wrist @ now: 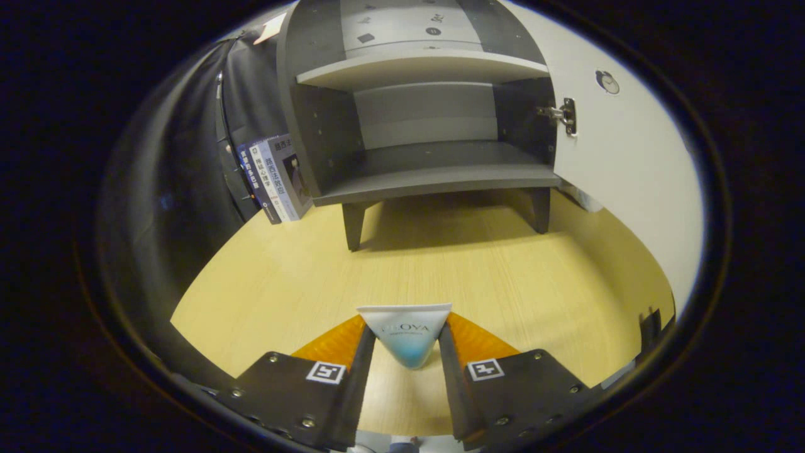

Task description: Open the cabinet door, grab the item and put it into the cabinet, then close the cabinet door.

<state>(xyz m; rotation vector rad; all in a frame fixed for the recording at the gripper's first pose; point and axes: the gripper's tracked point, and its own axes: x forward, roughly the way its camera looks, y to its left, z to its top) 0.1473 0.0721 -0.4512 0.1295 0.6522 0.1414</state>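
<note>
A grey cabinet (427, 170) stands on short legs at the far side of the wooden table (283, 277). Its white door (622, 170) is swung wide open to the right on its hinge (564, 115). The lower shelf (440, 179) and the upper shelf (421, 69) are bare. A white tube with a blue lower end (405, 336) sits between my two fingers, its flat crimped end toward the cabinet. My gripper (407, 340) is shut on the tube, and both fingers press its sides, above the table well short of the cabinet.
Several books (277, 179) lean upright against the cabinet's left side. Black cloth hangs behind and to the left of them. The open door juts forward along the table's right side. Bare tabletop lies between my fingers and the cabinet's legs.
</note>
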